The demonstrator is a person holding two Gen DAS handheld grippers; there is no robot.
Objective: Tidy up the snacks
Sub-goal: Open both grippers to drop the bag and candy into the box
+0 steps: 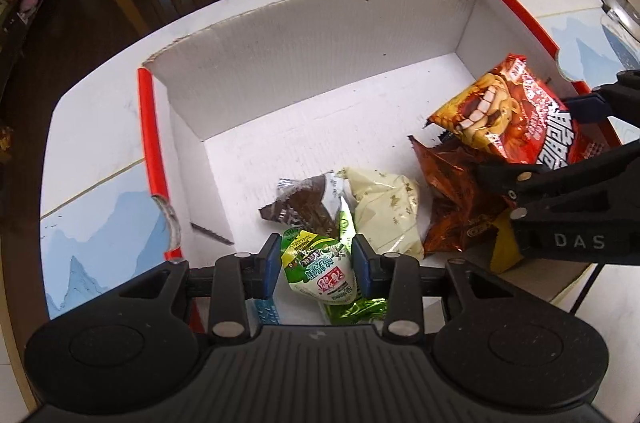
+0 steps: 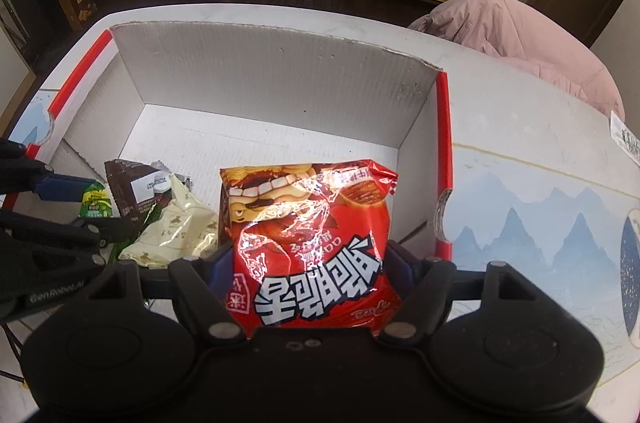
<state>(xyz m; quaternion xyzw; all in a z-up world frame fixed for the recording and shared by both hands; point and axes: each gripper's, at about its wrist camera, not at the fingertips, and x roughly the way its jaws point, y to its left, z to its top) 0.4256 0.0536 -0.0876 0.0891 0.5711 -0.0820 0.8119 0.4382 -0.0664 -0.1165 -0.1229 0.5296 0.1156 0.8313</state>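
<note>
1. A white cardboard box (image 1: 320,71) with red edges sits on the table (image 2: 540,143).
2. Three packets are already lying inside: brown (image 1: 304,207), cream (image 1: 384,207) and dark orange (image 1: 452,199).
3. A green packet (image 1: 320,271) is clamped in the left tool (image 1: 316,263), at the box's near edge.
4. A red packet (image 2: 308,243) is gripped by the right tool (image 2: 308,263), jaws fairly wide, over the box's right side.
5. Both packets are judged not yet released.

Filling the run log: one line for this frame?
left tool: shut on green packet | right tool: shut on red bag | both over white box
</note>
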